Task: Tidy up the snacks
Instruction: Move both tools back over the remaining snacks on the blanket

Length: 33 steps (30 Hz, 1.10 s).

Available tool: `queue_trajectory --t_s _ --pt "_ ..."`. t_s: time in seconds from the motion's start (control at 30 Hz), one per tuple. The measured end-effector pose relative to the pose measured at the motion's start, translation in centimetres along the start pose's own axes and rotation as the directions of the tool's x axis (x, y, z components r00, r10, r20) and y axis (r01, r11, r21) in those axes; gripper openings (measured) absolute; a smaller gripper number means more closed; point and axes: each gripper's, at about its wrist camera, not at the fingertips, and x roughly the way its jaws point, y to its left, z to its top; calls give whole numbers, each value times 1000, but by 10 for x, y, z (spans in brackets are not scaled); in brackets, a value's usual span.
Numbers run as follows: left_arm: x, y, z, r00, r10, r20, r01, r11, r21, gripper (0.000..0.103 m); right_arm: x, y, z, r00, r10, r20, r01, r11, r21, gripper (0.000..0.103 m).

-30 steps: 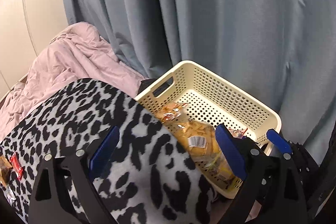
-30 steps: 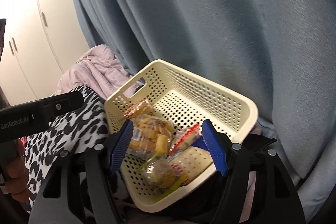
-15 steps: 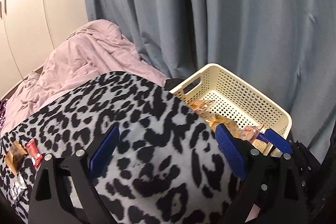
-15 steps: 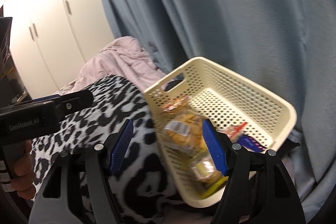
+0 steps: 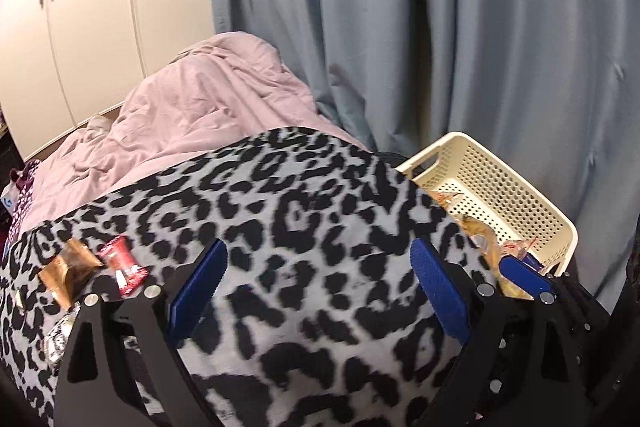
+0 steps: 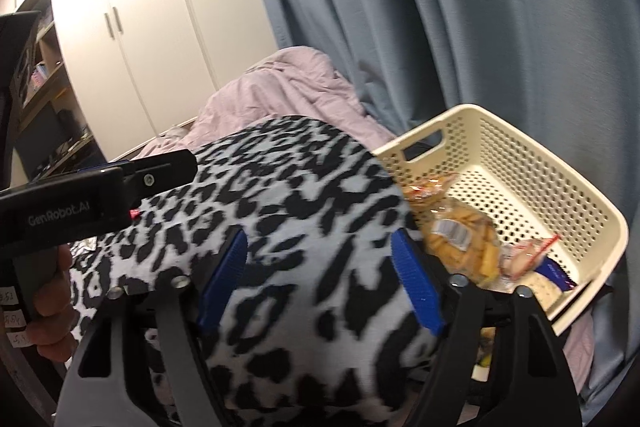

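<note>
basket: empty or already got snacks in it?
Partly filled. The cream basket holds several snack packets bunched at its near end; the far perforated floor is bare.

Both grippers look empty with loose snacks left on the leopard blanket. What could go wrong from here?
1. The cream basket sits tilted on soft bedding beside the leopard blanket; a nudge could tip its snack bags out.
2. The red packet and brown wrapper lie flat on plush fabric, so the open left gripper may pinch blanket instead.
3. The right gripper, jaws just opening with nothing between them, is close to the left; they could collide.
</note>
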Motion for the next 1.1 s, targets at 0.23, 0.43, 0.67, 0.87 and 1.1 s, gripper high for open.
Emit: queue_trajectory --t_s 0.23,0.43,0.67,0.87,1.1 --pt "-16 42 -9 999 44 12 -44 997 -59 92 2 35 0 998 52 -18 -53 997 -52 83" --pt "-28 92 -25 994 108 2 -107 985 -133 92 6 64 -3 996 80 -39 -84 992 -91 83" --pt "-40 155 -46 981 194 -23 -194 953 -233 92 14 95 -7 991 117 -68 -126 982 -144 83" --pt "-55 206 -65 962 268 -44 -269 916 -298 92 19 115 -12 986 137 -93 -152 972 -178 83" --pt "-66 252 -86 934 346 -88 -355 874 -331 92 29 129 -18 981 151 -123 -173 965 -197 83"
